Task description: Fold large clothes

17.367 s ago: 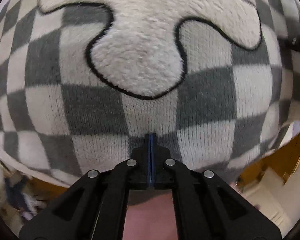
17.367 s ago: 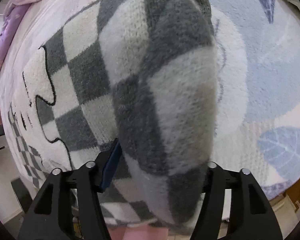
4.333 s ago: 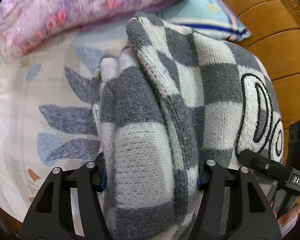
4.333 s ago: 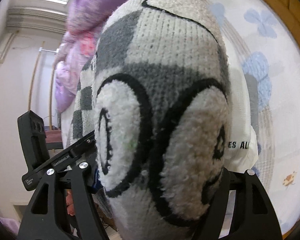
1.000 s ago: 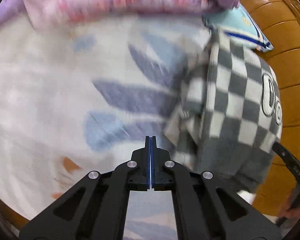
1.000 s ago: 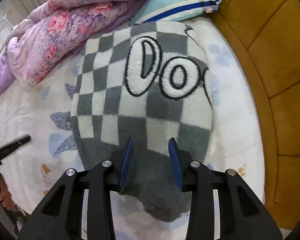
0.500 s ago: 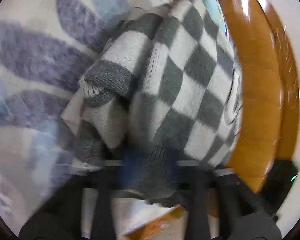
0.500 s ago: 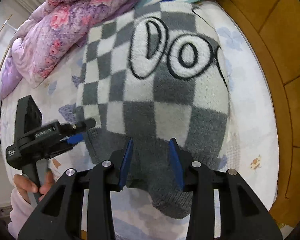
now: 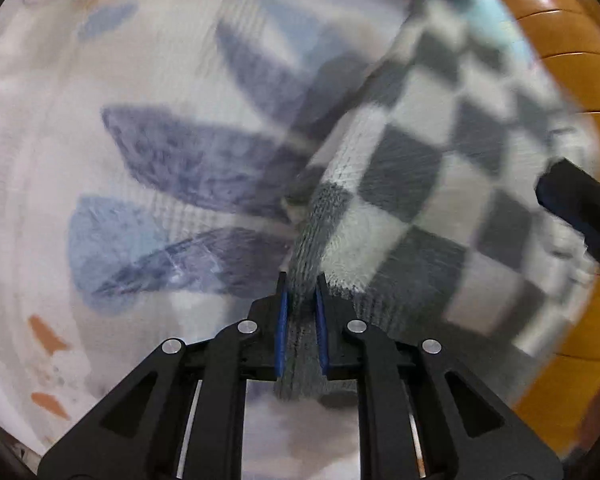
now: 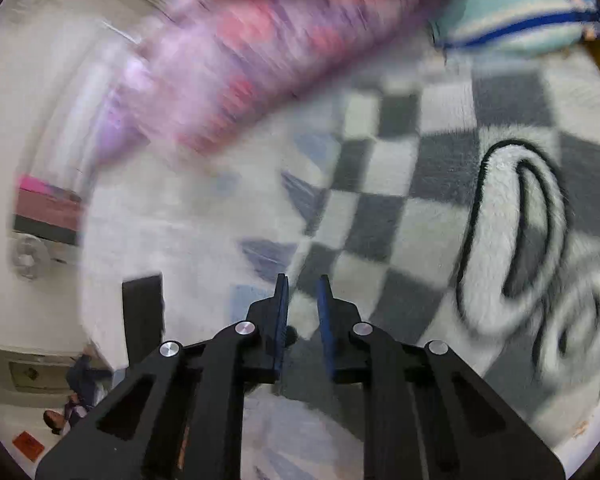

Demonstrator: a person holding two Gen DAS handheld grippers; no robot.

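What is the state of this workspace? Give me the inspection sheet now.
Surface: white bed cover printed with blue leaves, blurred by motion.
Job's things: checked grey and white sweater lying on the cover, large outlined lettering on top.
Clutter: purple flowered quilt and light blue pillow at the far end of the bed.
Grippers: left gripper has its jaws clamped on the sweater's grey ribbed edge. Right gripper has its jaws closing at the sweater's edge; whether cloth is pinched yet cannot be told.
Cables: nothing seen.
Surroundings: wooden bed frame beside the sweater; pale wall and floor beyond, too blurred to detail.
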